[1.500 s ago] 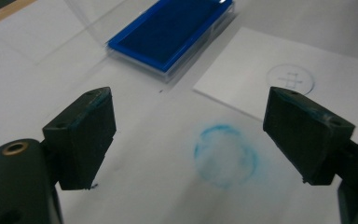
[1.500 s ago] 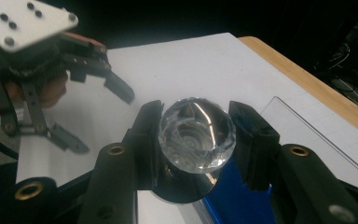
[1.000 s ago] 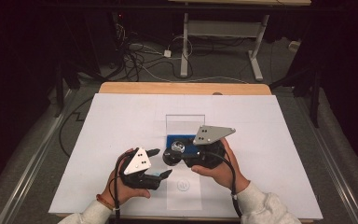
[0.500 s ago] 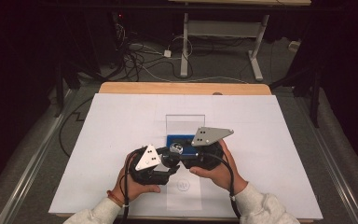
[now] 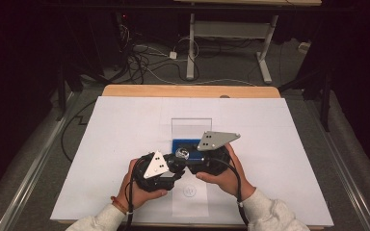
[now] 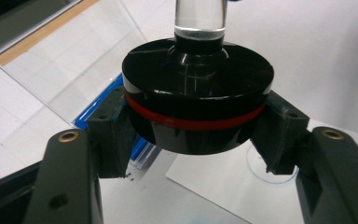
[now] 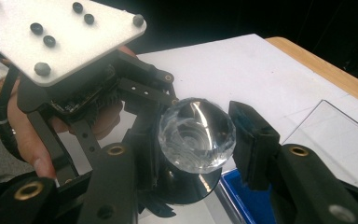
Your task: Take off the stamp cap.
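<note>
The round base (image 6: 198, 100) sits between the left gripper's (image 5: 166, 169) pads. The glass ball (image 7: 196, 135) sits between the right gripper's (image 5: 192, 161) pads, just right of it. The tray (image 5: 177, 144) lies just behind both.

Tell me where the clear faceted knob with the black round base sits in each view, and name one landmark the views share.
High view: the knob sits low of centre, between the two hand-held grippers, just below the blue tray.
Left gripper view: its black base with a red ring sits centre, clamped between the jaws; the clear stem rises to the top edge.
Right gripper view: the faceted ball sits centre, between the jaws.
Shared landmark: the blue tray.
</note>
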`<state>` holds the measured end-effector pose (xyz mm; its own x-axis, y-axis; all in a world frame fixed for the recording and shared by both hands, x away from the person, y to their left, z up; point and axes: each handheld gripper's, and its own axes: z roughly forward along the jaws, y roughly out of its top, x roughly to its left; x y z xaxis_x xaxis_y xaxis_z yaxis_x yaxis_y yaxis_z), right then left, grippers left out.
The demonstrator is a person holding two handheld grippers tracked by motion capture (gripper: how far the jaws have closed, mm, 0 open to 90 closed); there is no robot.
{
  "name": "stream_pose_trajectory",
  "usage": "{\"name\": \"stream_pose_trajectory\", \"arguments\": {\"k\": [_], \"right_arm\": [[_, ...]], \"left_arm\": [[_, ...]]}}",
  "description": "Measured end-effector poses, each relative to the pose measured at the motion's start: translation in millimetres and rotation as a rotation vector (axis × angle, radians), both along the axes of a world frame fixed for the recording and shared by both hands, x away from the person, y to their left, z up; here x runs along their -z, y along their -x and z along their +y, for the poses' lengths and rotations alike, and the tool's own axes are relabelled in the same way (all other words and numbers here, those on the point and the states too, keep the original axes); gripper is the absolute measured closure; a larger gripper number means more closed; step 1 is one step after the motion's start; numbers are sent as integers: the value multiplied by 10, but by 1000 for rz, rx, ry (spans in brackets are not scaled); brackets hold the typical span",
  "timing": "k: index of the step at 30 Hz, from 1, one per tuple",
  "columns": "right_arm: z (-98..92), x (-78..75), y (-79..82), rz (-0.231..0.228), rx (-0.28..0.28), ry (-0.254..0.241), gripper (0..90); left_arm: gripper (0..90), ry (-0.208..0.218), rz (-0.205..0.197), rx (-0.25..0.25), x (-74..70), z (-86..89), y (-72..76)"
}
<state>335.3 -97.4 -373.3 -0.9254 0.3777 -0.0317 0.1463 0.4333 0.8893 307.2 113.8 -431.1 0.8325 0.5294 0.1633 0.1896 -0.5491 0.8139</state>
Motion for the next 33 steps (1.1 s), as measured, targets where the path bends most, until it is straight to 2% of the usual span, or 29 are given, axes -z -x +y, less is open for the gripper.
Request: {"name": "stream_pose_trajectory", "arguments": {"k": [1, 4, 8, 18, 19, 20, 21, 23, 26, 27, 31, 33], "right_arm": [[4, 1, 3, -2, 3, 1, 573], [3, 3, 8, -4, 4, -3, 573], [21, 20, 31, -20, 7, 7, 573], [44, 87, 90, -26, 32, 10, 574], [45, 90, 97, -29, 35, 14, 573], [41, 87, 118, -48, 41, 15, 573], [17, 57, 154, -59, 28, 14, 574], [0, 44, 168, -47, 13, -5, 574], [-40, 12, 192, -80, 47, -6, 574], [-90, -13, 177, -88, 72, -19, 574], [-165, -44, 159, -88, 85, -24, 574], [-242, -62, 146, -82, 94, -15, 574]], "left_arm": [[369, -13, -10, -8, -9, 1, 6], [371, -23, -6, -7, -28, 10, 6], [372, -22, 36, 9, -14, 17, -16], [372, -1, 88, 34, 40, 33, -44], [373, 17, 121, 11, 51, 56, -75], [374, 55, 158, 2, 67, 120, -124], [373, 76, 152, -24, 68, 184, -145], [373, 47, 111, -26, 15, 235, -132], [373, 20, 80, -28, -6, 236, -95], [372, 15, 84, -27, 4, 245, -94], [372, 10, 99, -47, 36, 314, -112], [372, 7, 94, -52, 35, 340, -112]]}}
